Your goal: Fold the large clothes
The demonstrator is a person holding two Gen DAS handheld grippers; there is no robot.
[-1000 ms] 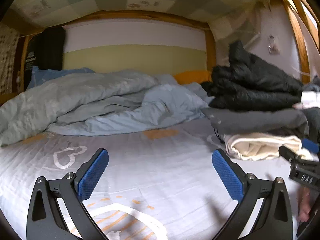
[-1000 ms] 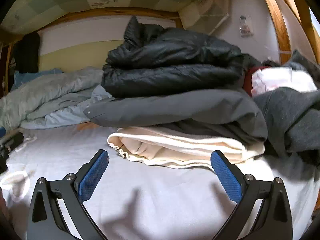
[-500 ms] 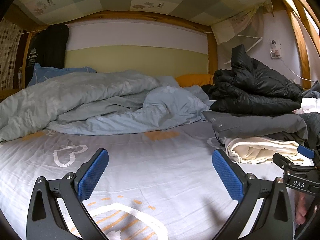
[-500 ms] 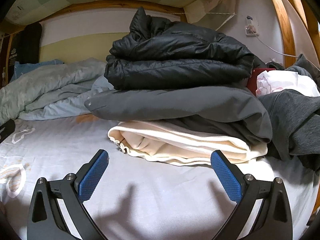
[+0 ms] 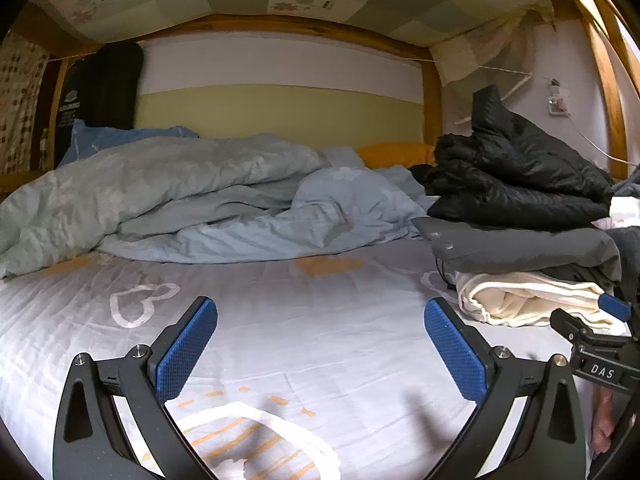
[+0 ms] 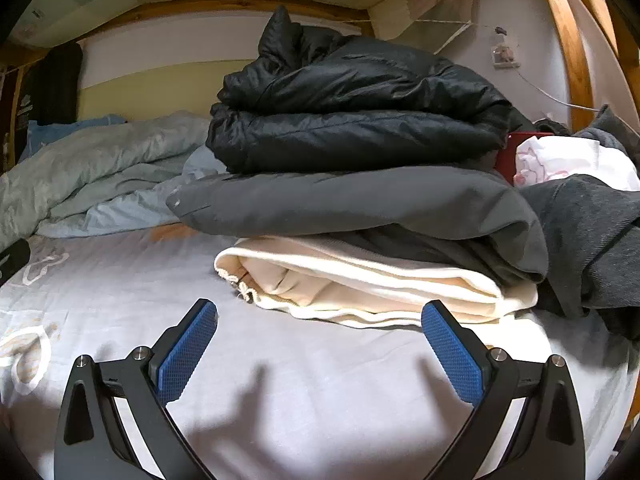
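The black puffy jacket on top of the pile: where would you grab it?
Probably by the peak sticking up at the black puffy jacket's back left, coming down from above. It stands free of the folded layers, so the open right gripper could pinch it alone.

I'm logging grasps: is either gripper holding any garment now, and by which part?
Nothing is held: the left gripper and right gripper are both open above the white bedsheet.

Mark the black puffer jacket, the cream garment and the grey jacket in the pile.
black puffer jacket (image 6: 352,136), right wrist view, front folded edge.
grey jacket (image 6: 360,204), right wrist view, top panel.
cream garment (image 6: 360,284), right wrist view, folded front.
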